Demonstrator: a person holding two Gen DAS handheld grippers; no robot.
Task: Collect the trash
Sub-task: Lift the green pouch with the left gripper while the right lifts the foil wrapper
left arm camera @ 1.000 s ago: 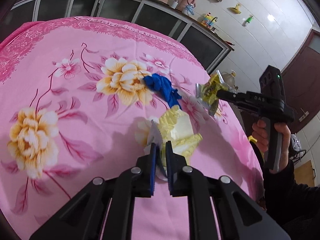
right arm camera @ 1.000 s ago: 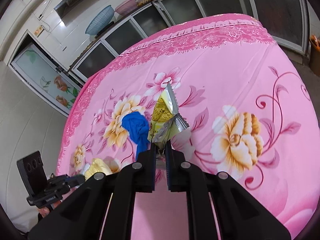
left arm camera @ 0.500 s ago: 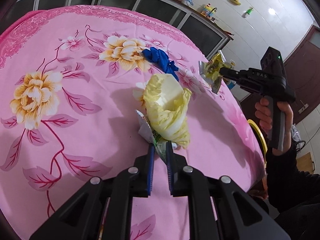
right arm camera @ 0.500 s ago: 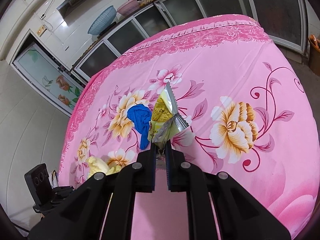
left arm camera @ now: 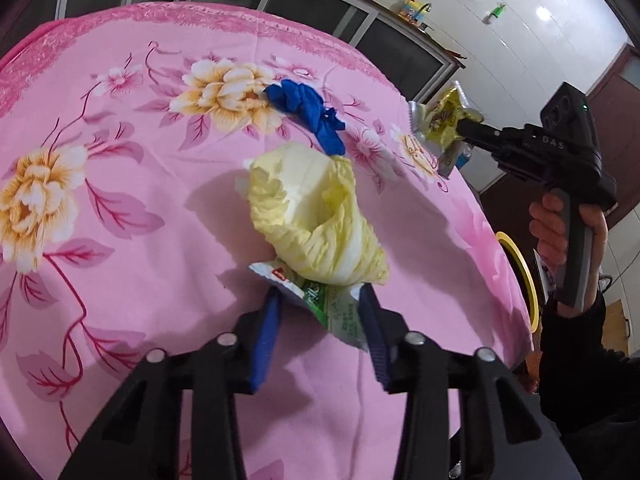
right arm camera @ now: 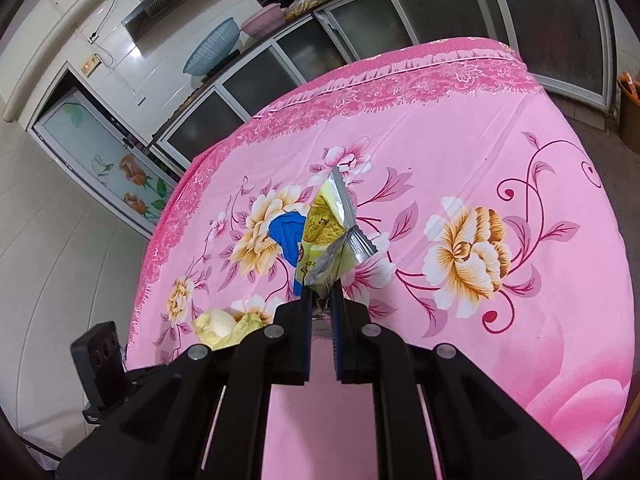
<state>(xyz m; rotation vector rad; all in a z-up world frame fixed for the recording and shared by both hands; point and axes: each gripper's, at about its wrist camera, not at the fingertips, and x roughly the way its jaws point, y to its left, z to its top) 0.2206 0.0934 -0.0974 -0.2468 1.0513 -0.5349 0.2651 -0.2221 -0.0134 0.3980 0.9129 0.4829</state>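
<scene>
My left gripper (left arm camera: 322, 304) is open. A green and white wrapper (left arm camera: 332, 304) lies between its fingers, with a pale yellow cabbage leaf (left arm camera: 316, 216) just beyond it on the pink flowered cloth (left arm camera: 120, 160). A crumpled blue glove (left arm camera: 308, 114) lies farther back. My right gripper (right arm camera: 322, 300) is shut on a yellow and silver snack wrapper (right arm camera: 328, 236) and holds it above the cloth; it also shows in the left wrist view (left arm camera: 444, 120). The blue glove (right arm camera: 286, 232) lies behind that wrapper. The cabbage leaf (right arm camera: 224, 326) sits at lower left.
A yellow-rimmed bin (left arm camera: 520, 276) stands below the table's right edge. Dark glass cabinets (right arm camera: 360, 32) line the wall behind the table. The cloth's edge (left arm camera: 500, 260) drops off at the right.
My left gripper has opened and let go of the green wrapper and cabbage leaf, which now rest on the cloth. The right gripper still holds its wrapper, almost unmoved.
</scene>
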